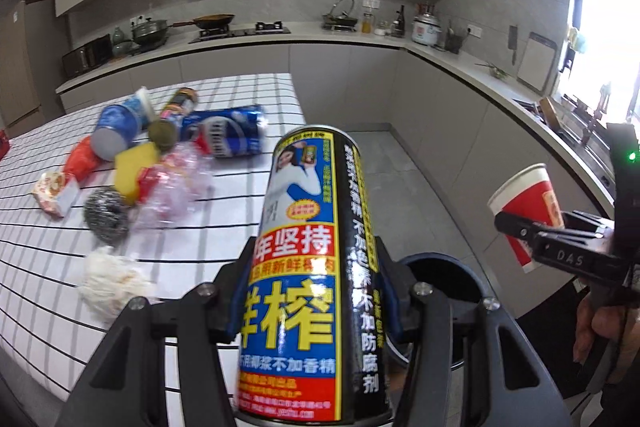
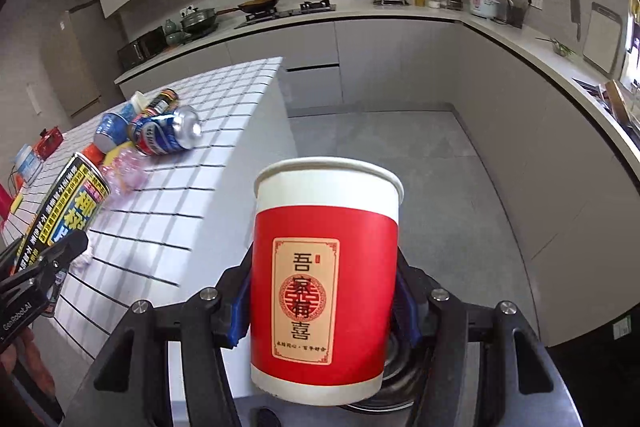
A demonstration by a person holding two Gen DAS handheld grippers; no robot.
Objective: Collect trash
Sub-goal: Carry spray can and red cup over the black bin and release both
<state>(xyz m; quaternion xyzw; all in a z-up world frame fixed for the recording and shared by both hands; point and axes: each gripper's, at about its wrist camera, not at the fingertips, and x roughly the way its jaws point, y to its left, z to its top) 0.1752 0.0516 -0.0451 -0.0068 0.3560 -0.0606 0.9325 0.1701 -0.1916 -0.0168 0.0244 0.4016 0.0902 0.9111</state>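
Left wrist view shows the left hand-held gripper (image 1: 316, 291) clamped on a tall blue and yellow metal can (image 1: 310, 267), past the desk (image 1: 36, 267) edge. The right hand-held gripper (image 2: 324, 307) squeezes a red and white paper cup (image 2: 326, 267) above a dark round bin (image 2: 390, 383).

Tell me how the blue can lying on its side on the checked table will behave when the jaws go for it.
The blue can lies on its side, so a nudge would probably send it rolling, perhaps toward the table edge. It looks dented, so likely empty, light and easily crushed. Its glossy skin may slip.
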